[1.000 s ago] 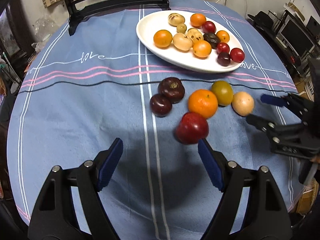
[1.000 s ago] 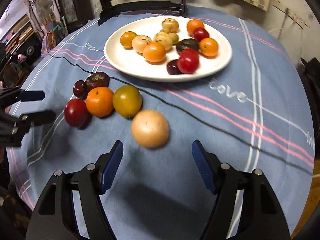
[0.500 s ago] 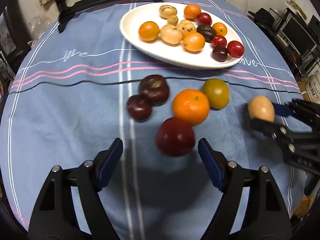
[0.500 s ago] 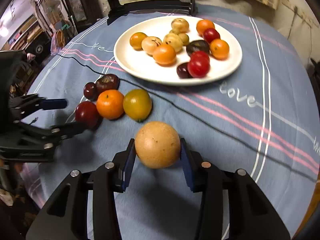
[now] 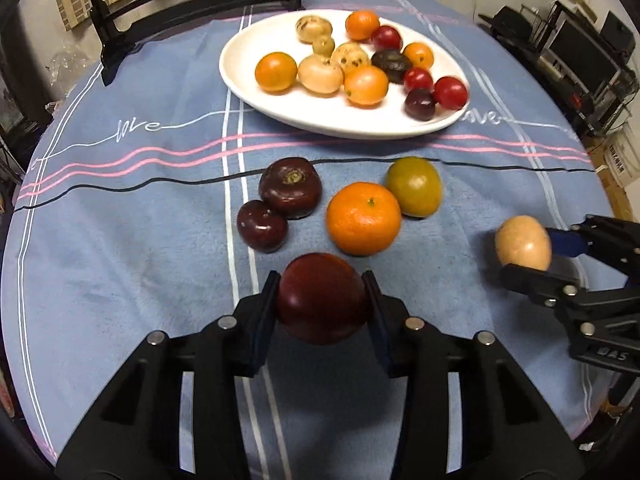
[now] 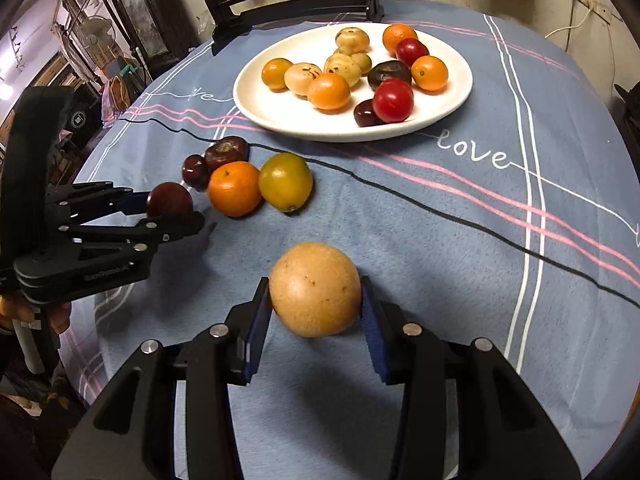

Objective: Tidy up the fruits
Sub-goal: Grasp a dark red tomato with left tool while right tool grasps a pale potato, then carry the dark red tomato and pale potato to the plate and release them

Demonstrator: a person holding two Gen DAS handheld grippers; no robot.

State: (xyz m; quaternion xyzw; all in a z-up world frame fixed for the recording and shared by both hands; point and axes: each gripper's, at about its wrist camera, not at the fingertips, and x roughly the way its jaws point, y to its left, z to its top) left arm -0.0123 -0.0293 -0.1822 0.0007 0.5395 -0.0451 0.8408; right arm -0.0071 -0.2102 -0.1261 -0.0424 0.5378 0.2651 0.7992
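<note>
My left tongs [image 5: 322,303] squeeze the dark red fruit [image 5: 322,298] and my right tongs [image 6: 315,307] squeeze the tan fruit [image 6: 315,289], and the white plate [image 5: 256,96] sits straight ahead, past the loose fruits, closer to my right tongs.

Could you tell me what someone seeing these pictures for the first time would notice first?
Probably the two held fruits: the left gripper is shut on a dark red fruit low in its view, and the right gripper is shut on a tan round fruit. Next comes the white plate heaped with small fruits at the far side of the blue tablecloth.
</note>
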